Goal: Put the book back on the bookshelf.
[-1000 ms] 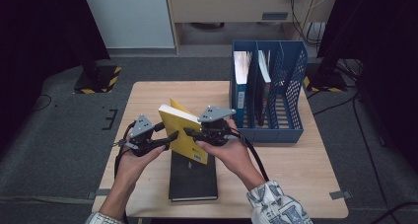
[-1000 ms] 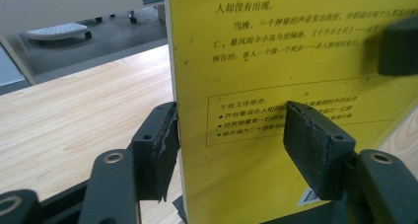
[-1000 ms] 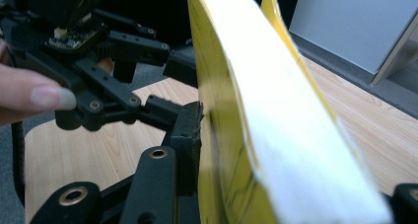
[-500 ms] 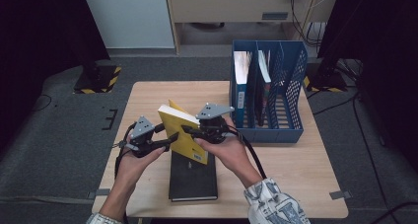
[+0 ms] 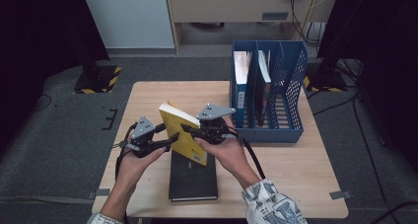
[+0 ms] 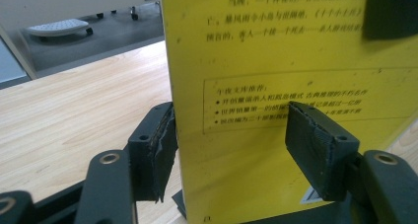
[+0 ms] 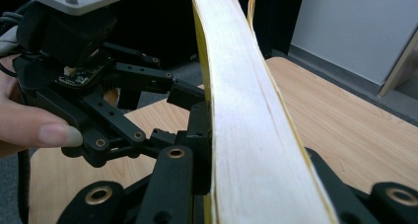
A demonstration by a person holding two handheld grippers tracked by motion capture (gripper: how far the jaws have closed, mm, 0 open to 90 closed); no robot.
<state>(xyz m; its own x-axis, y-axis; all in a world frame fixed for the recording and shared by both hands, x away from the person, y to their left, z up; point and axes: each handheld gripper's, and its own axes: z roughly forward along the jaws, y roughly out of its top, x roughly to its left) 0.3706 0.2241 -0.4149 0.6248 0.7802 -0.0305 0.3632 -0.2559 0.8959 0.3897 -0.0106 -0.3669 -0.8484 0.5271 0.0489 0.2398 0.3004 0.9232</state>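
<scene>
Thick yellow paperback book (image 5: 185,135) held upright above black hardcover book (image 5: 193,177) at surface's (image 5: 296,174) 6 o'clock, right claw (image 5: 190,129) just closed, clenched on its page edge, left claw (image 5: 170,139) straddling the cover, pads apart, released

Two hand-held grippers meet at a tilted yellow book (image 5: 185,135) above the table.

The right gripper (image 5: 193,130), held in the person's right hand (image 5: 224,147), reaches in from the book's right side; its jaws have just been closing and now clamp the page block, one pad flat on each cover, as the right gripper view shows. The left gripper (image 5: 170,139), held in the left hand (image 5: 138,157), comes at the book's left edge. In the left gripper view its jaws straddle the back cover, the left pad (image 6: 158,145) close by the edge, the right pad (image 6: 315,145) standing off the cover. Both forearms rise from the near edge, converging on the book.
</scene>
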